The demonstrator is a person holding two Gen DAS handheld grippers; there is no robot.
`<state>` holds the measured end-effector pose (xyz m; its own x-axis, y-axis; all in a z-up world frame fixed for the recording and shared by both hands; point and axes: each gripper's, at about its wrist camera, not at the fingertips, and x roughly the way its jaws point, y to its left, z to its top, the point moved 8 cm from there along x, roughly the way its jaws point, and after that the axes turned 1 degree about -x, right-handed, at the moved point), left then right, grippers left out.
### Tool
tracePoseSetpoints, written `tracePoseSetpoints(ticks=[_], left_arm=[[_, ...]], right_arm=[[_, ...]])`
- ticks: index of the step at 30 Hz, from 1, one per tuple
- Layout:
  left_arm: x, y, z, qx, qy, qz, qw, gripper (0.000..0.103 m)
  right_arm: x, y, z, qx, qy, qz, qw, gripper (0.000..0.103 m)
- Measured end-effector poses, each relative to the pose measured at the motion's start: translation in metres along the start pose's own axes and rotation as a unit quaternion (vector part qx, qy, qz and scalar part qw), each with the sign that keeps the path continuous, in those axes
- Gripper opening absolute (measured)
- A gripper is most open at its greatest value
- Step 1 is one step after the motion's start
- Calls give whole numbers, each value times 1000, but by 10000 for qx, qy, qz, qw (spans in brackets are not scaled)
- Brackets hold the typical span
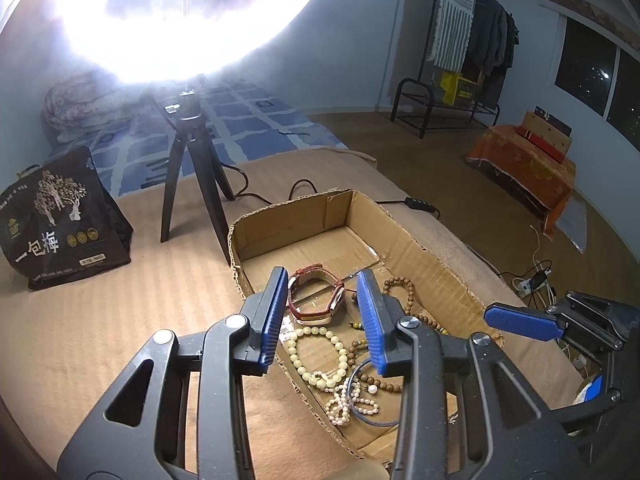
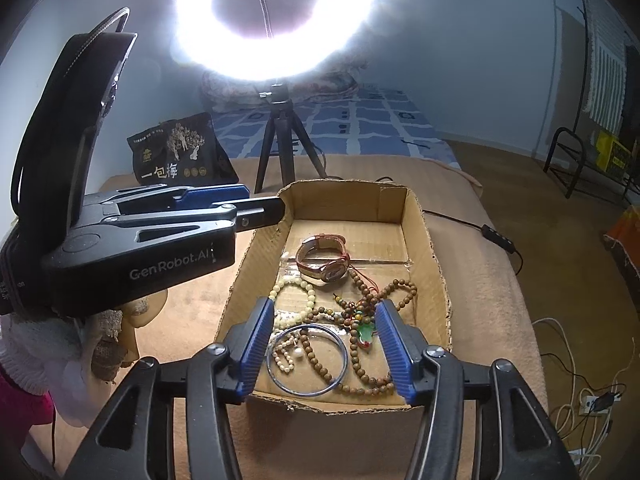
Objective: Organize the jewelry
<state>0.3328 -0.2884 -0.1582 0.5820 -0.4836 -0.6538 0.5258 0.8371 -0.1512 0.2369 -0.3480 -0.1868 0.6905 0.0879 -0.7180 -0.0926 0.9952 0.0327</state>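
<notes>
The jewelry [image 2: 344,320] lies tangled in the cardboard box [image 2: 436,280], so either empty, parted claw, left claw [image 1: 324,316] or right claw [image 2: 324,344], risks snagging several strands together.

Rough corrugated cardboard box [image 2: 424,240] holds a glossy metal watch [image 2: 324,258] and matt wooden beads [image 2: 360,368].

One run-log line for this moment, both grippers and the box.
left gripper: open, empty | right gripper: open, empty | cardboard box: watch, bead strands, blue bangle inside
</notes>
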Motion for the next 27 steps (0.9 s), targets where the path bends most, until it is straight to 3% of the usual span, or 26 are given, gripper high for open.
tracePoseSetpoints(ticks=[2,5,8,20,27], left_arm=[[-3,1,1,-6,-24,19,10000,39],[-10,2,2,-25,-108,80,9999,55],[-17,4,3,-34,-153,123,9998,58],[-46,13,-2,-45,-261,296,9992,63],[-68,17,-5,-48,-337,366,9987,69]], right_arm=[[-2,-1,0,21,-28,-44,10000,65],[-7,-2,0,81,-96,-97,9999,75],[-12,-3,1,116,-170,-169,9996,84],[-27,-8,0,281,-312,-466,9980,99],[-41,-5,3,257,-430,-614,9969,101]])
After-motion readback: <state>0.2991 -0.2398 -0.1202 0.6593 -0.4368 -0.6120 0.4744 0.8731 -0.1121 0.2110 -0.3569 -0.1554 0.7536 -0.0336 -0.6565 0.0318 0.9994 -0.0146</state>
